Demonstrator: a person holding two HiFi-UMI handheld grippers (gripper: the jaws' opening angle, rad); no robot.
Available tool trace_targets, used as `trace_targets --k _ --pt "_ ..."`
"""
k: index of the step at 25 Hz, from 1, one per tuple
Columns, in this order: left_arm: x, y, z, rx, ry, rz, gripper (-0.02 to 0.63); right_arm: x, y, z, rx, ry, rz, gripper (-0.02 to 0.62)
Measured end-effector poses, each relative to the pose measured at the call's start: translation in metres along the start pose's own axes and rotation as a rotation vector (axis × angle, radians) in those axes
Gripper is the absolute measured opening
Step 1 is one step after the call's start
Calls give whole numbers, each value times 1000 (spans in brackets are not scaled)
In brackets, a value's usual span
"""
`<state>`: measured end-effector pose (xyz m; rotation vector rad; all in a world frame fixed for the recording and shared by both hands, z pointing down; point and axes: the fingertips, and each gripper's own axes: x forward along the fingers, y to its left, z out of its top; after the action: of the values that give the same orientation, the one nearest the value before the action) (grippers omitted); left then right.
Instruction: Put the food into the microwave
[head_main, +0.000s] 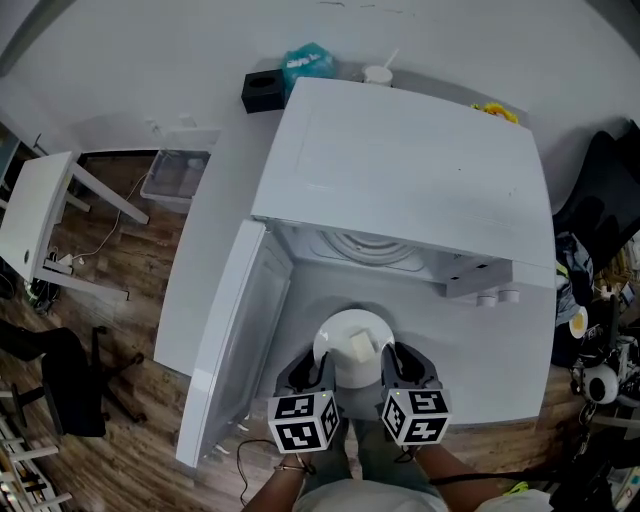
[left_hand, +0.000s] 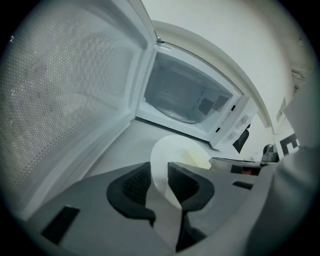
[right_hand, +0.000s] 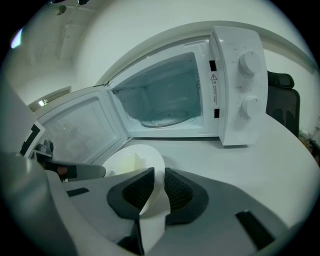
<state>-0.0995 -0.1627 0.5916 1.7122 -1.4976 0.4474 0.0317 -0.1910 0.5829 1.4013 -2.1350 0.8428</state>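
Note:
A white plate (head_main: 345, 345) carries a pale block of food (head_main: 360, 346) and hangs just in front of the open white microwave (head_main: 400, 170). My left gripper (head_main: 312, 377) is shut on the plate's left rim (left_hand: 159, 172). Over on the other side, my right gripper (head_main: 392, 372) is shut on the right rim (right_hand: 156, 182). The microwave's cavity with its glass turntable (right_hand: 162, 119) stands empty straight ahead. Its door (head_main: 232, 340) is swung wide open to the left.
The microwave sits on a white table (head_main: 215, 210). Two knobs (right_hand: 248, 62) are on its right panel. At the table's back stand a black box (head_main: 264, 91), a teal packet (head_main: 308, 63) and a white cup (head_main: 377, 74). A black chair (right_hand: 280, 97) stands to the right.

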Motion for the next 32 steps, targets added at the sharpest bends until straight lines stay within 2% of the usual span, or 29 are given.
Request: trace_targets --k 22,32 --pt "-19 -30 61 52 -93 -33 107 -29 -3 66 25 -129 -23 71" --pt "1 -34 84 57 -104 -36 107 -13 -14 88 40 -153 -32 69"
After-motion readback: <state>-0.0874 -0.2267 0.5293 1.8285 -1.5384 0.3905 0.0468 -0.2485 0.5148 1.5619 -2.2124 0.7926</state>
